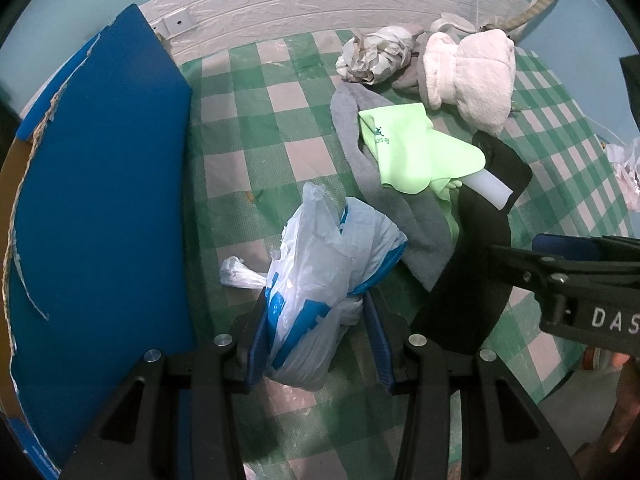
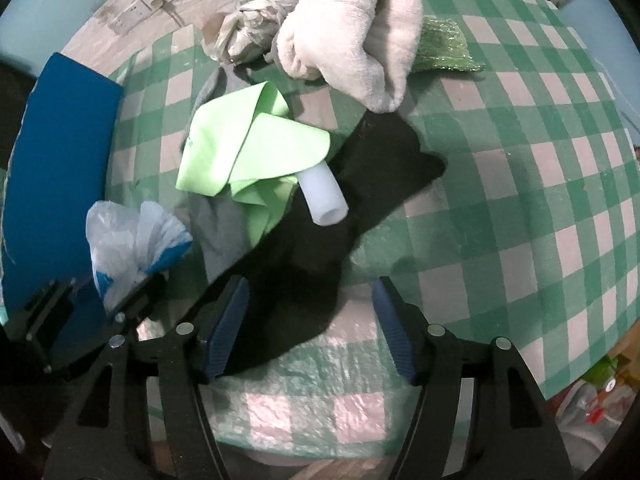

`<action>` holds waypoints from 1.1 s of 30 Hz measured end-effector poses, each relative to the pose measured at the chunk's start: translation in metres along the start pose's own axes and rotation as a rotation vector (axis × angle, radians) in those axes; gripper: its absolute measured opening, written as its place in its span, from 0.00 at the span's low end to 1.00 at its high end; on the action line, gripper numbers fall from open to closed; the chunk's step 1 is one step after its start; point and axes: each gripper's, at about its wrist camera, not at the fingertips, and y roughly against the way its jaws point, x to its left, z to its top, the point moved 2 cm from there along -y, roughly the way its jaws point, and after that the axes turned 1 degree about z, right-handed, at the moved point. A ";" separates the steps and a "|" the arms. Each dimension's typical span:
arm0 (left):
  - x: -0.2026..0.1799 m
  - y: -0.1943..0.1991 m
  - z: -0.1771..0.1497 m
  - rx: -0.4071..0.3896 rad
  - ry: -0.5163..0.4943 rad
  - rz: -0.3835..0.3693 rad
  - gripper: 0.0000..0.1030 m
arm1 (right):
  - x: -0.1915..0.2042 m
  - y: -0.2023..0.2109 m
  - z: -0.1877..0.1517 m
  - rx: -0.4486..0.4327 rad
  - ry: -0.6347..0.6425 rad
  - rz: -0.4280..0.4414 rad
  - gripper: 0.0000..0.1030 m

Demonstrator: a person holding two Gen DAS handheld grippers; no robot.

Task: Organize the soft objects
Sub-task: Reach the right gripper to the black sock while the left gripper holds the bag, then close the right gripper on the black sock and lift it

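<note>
"DAS" in white on the right gripper (image 1: 592,280) body, cut off by frame edge. Green cloth (image 1: 404,148) has small print, possibly "35", unreadable.

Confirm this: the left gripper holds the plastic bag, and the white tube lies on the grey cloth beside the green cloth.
One detail is wrong. The white tube lies on the black cloth, not the grey one, as the right wrist view shows. The rest stands: the left gripper holds the plastic bag, and the tube is beside the green cloth.
</note>
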 end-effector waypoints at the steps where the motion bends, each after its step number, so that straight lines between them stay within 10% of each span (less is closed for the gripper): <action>1: 0.001 0.000 0.000 0.000 0.001 0.000 0.43 | 0.002 -0.002 0.003 0.001 -0.005 0.000 0.65; 11: 0.003 0.000 -0.001 -0.004 0.000 -0.001 0.43 | 0.026 -0.044 0.025 0.024 0.028 -0.044 0.65; 18: 0.004 0.000 -0.001 0.001 0.010 0.000 0.43 | 0.033 -0.046 0.023 0.037 0.092 -0.027 0.22; 22: 0.002 0.000 0.000 0.005 0.012 0.006 0.43 | 0.021 -0.036 0.016 0.046 0.096 -0.035 0.12; 33: -0.006 -0.002 0.004 0.019 0.001 0.005 0.43 | -0.026 0.003 -0.006 0.018 0.078 -0.108 0.12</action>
